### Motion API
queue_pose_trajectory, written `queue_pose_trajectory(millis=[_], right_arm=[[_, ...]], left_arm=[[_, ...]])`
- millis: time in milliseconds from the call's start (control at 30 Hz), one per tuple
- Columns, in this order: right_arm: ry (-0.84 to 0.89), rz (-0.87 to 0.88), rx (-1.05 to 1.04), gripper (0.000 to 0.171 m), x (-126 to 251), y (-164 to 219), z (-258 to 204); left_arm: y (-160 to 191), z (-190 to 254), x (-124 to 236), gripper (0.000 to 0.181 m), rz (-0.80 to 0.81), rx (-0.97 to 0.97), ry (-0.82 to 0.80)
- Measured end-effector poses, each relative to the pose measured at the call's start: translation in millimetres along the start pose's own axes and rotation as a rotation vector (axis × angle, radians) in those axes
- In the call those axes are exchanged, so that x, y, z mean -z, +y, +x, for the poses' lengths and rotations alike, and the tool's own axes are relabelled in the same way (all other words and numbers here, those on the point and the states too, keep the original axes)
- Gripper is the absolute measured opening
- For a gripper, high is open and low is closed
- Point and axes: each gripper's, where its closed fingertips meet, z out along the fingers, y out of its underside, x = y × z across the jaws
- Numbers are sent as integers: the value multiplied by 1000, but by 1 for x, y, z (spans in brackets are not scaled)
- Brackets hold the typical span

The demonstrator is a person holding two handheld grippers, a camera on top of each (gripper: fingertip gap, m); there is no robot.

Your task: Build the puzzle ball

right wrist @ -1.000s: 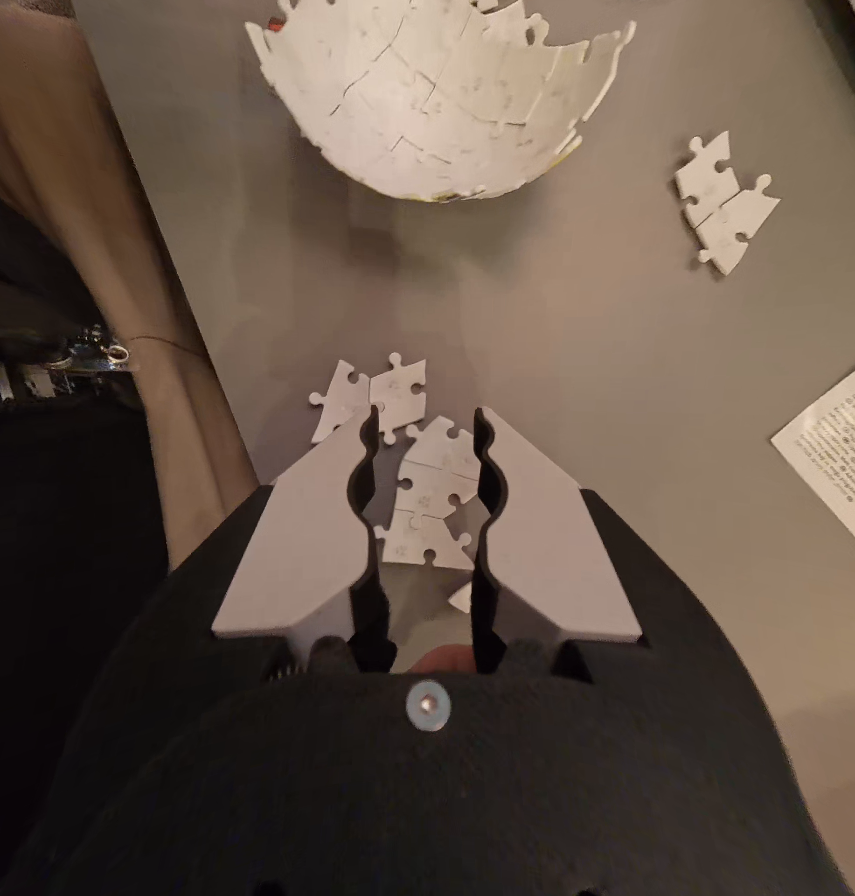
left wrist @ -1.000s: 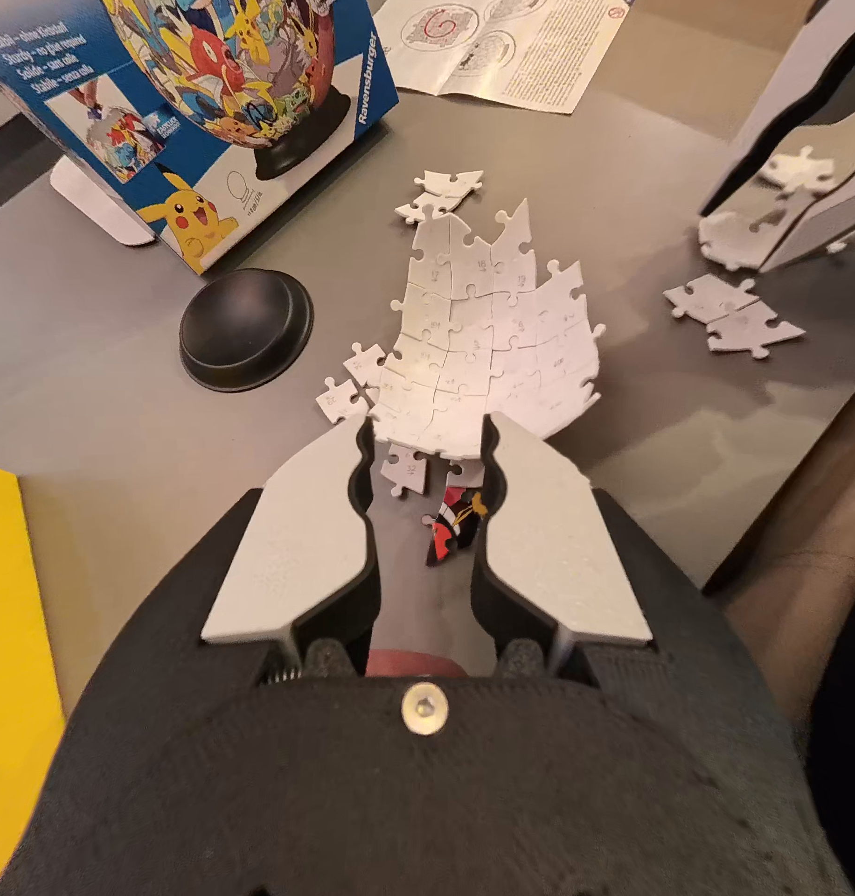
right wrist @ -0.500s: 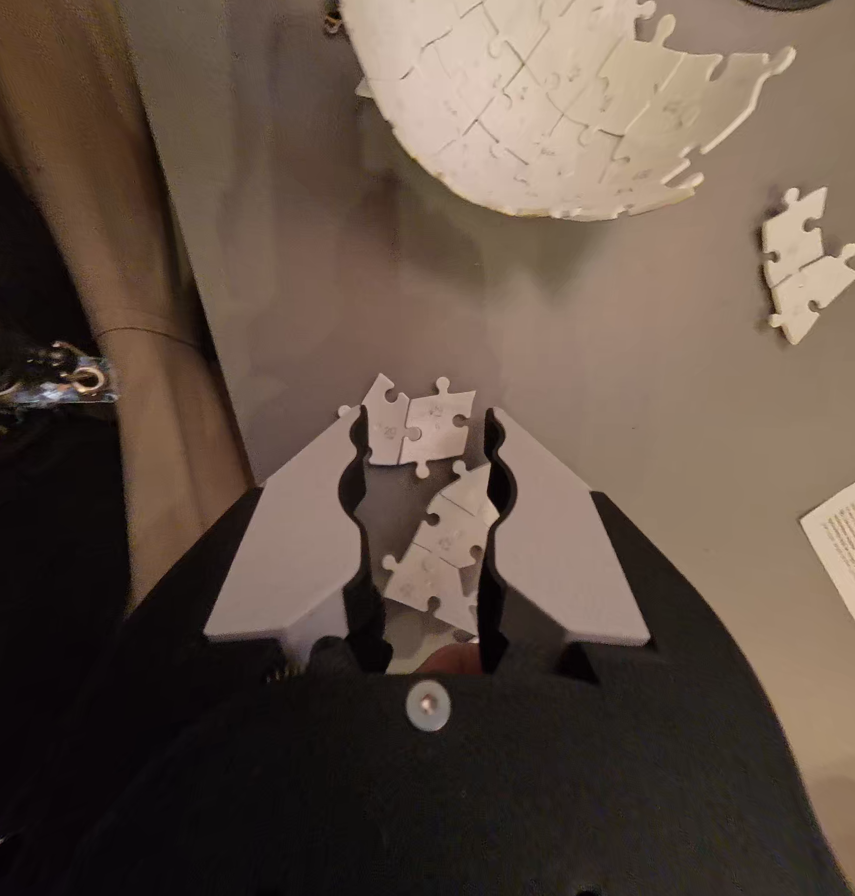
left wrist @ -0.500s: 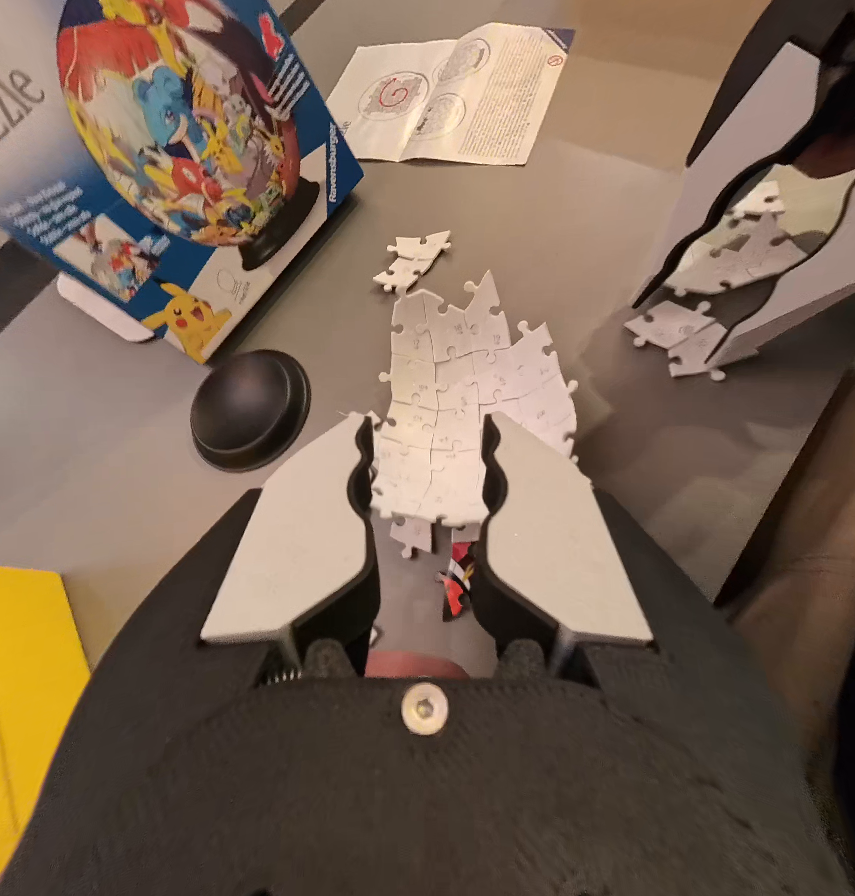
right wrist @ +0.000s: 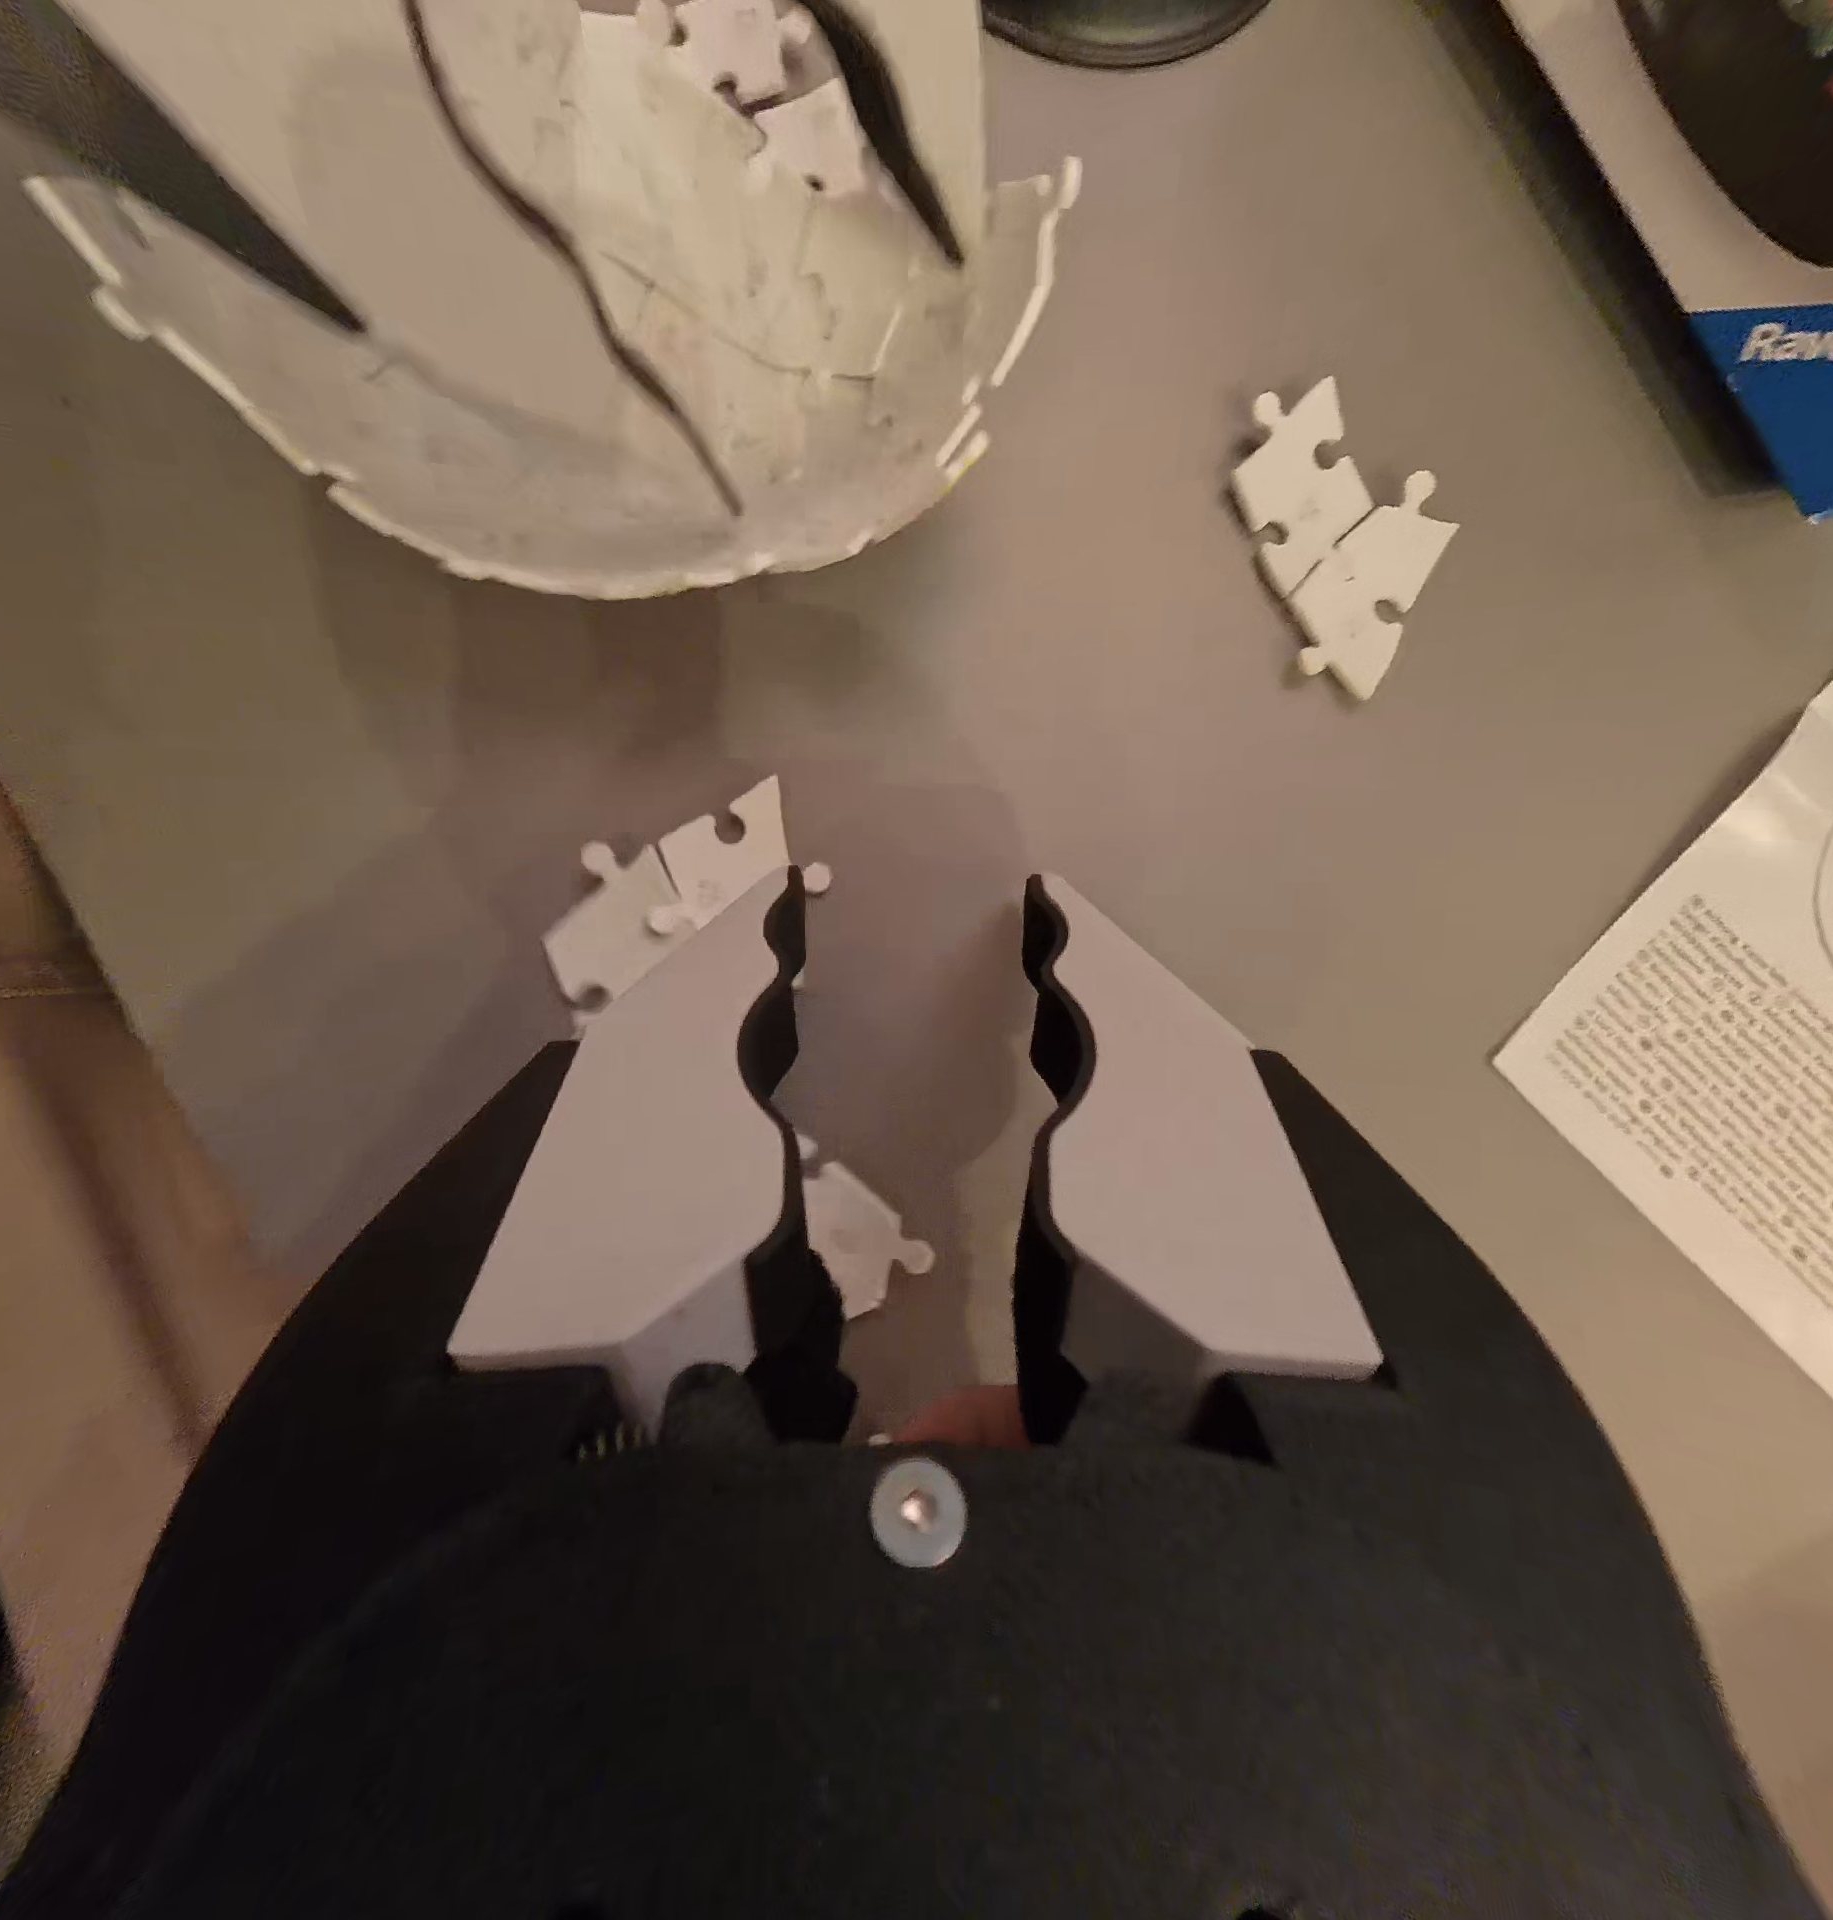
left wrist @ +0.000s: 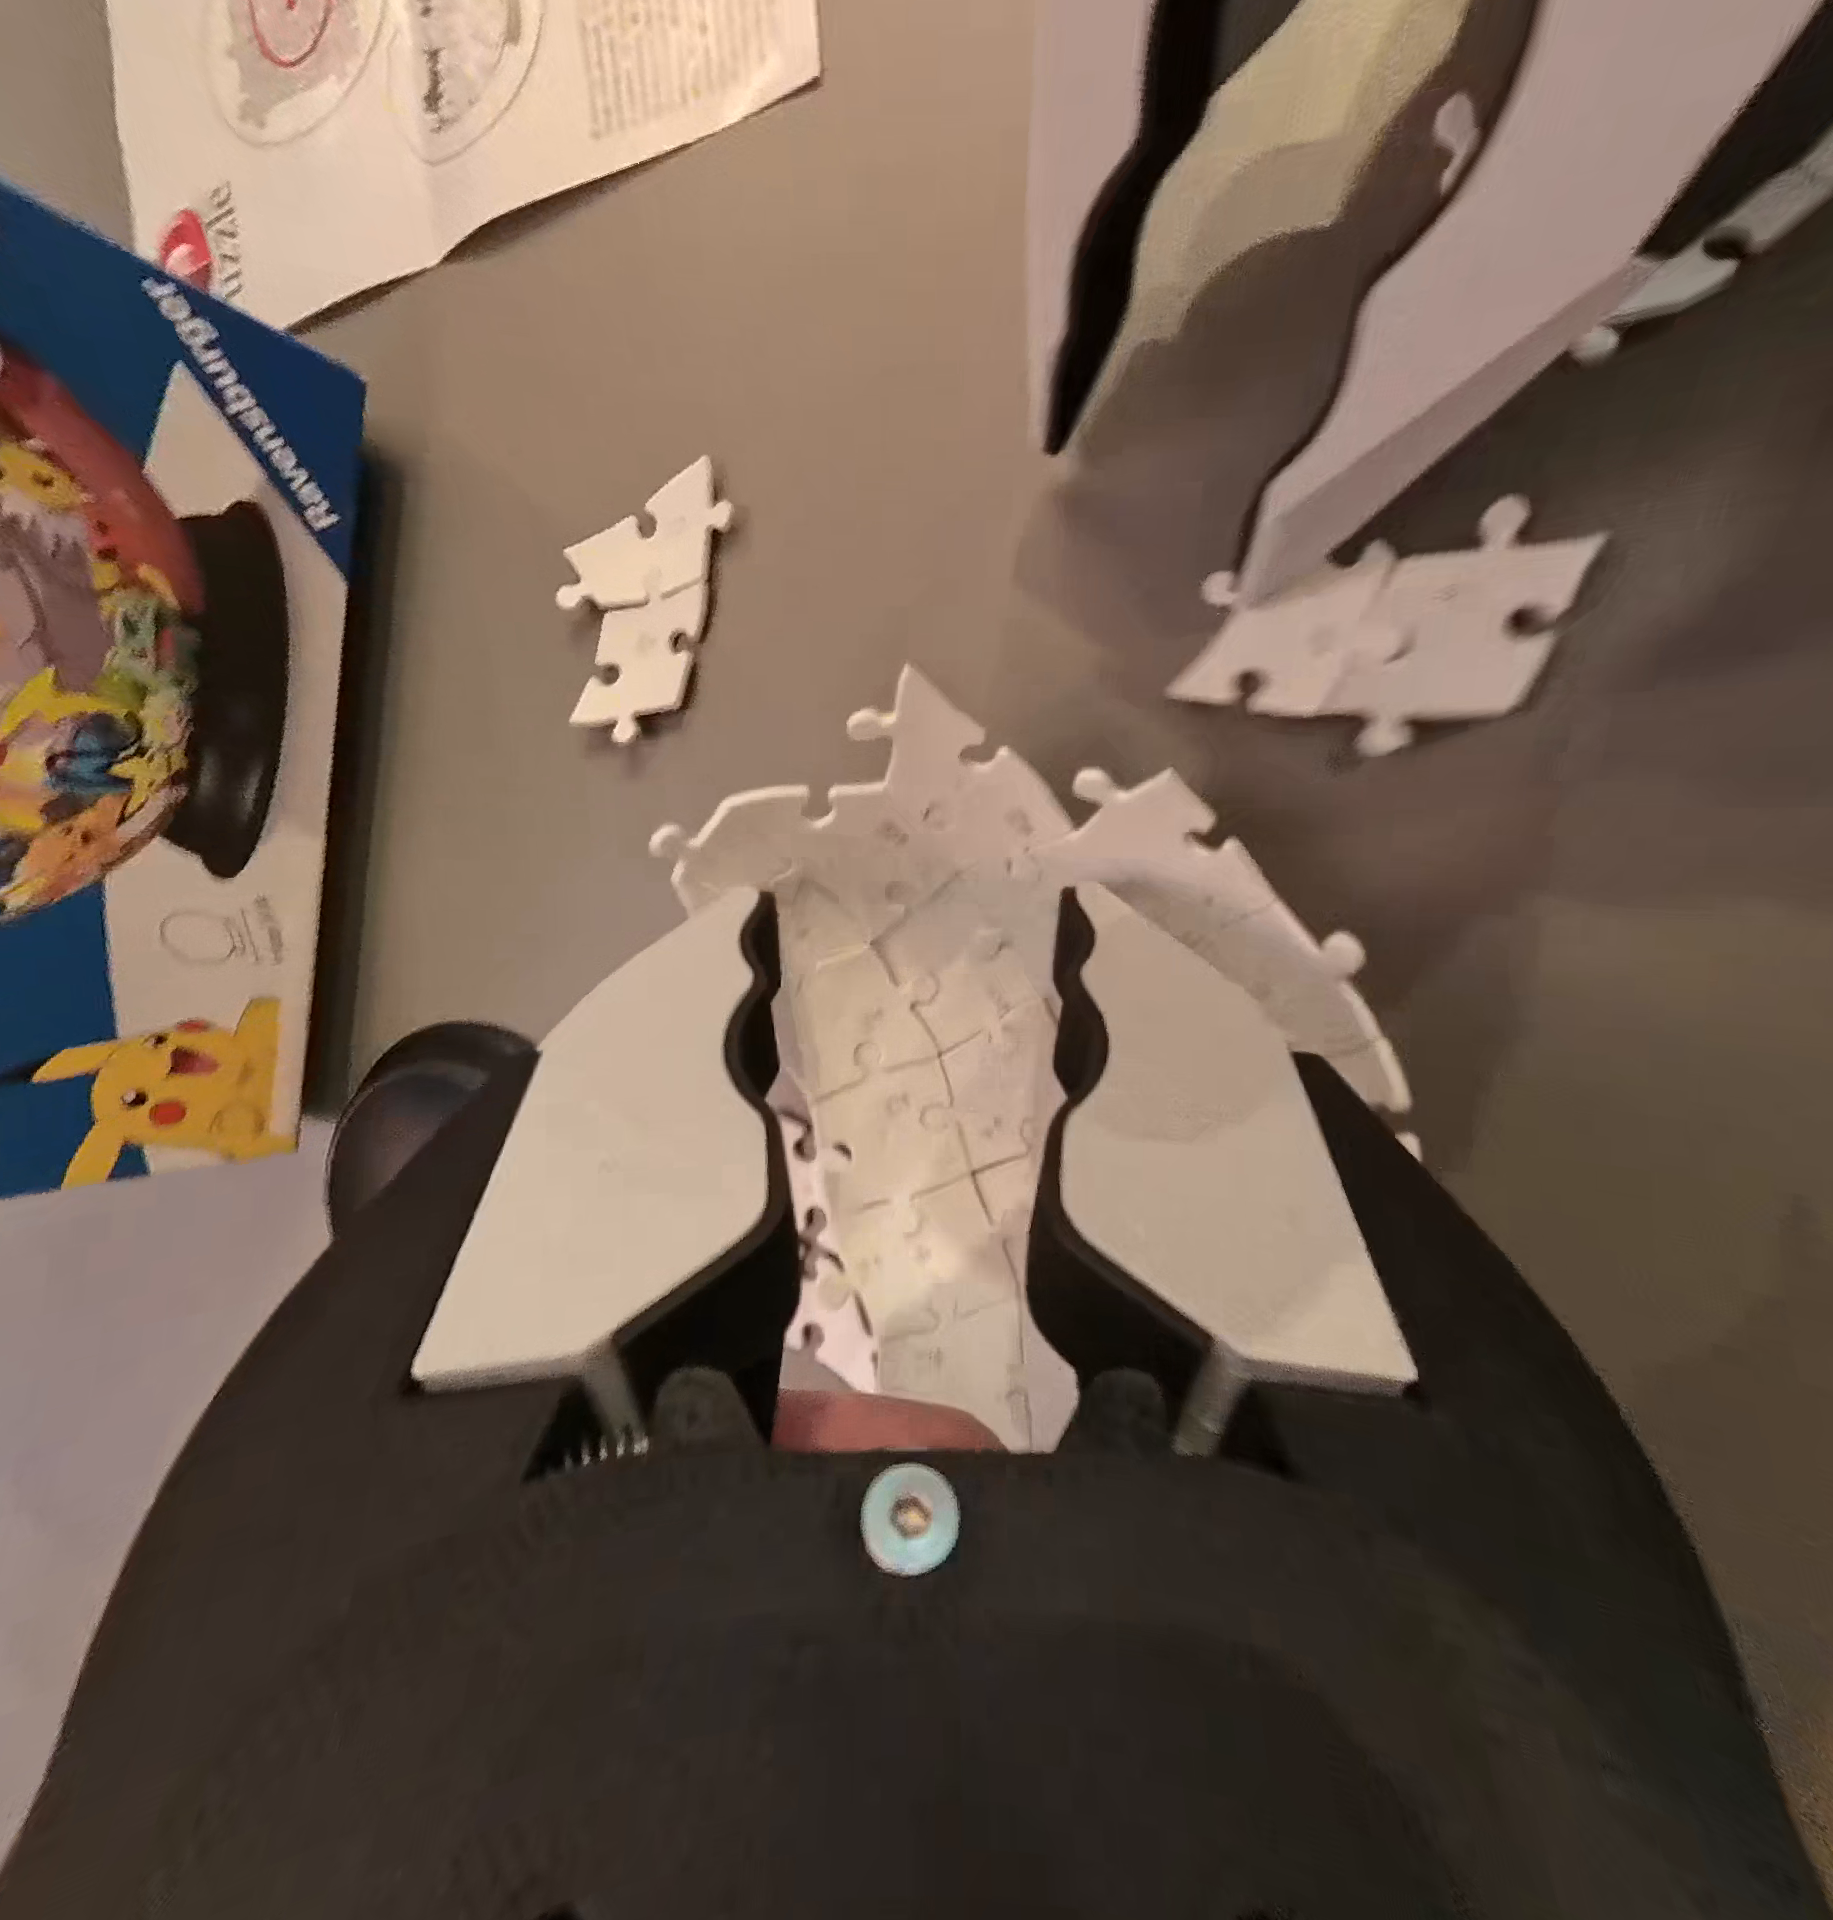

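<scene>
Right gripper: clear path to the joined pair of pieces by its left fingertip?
Probably yes. The right gripper is open and empty, the joined pair lies flat on the table beside its left finger, partly under it. Nothing lies between.

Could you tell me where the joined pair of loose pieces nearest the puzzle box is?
In the left wrist view, the joined pair lies flat on the table between the puzzle box and the half-built shell.

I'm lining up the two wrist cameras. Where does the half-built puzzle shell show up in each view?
Left wrist view: the half-built puzzle shell fills the centre, between the left gripper's fingers.
Right wrist view: it sits upper left, with that gripper's fingers over it.
Shared landmark: the joined pair of loose pieces lying near the blue box.
</scene>
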Motion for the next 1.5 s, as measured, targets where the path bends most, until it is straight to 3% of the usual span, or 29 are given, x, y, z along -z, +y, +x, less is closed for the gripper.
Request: queue_pose_trajectory(millis=[367, 533, 933, 1100, 1200, 1500], right_arm=[[61, 7, 45, 38, -5, -8, 23], [41, 88, 30, 35, 15, -20, 23], [-2, 91, 101, 27, 10, -21, 0], [-26, 59, 98, 27, 9, -9, -1], [-43, 57, 95, 26, 8, -7, -1], [-94, 58, 114, 25, 7, -5, -10]], left_arm=[[-12, -5, -12, 56, -53, -121, -33], [-19, -8, -15, 57, -69, -179, -65], [-37, -15, 0, 55, 50, -230, -155], [-43, 8, 29, 34, 93, -177, -89], [-46, 32, 38, 36, 49, -60, 19], [-31, 78, 1, 57, -93, 175, 27]])
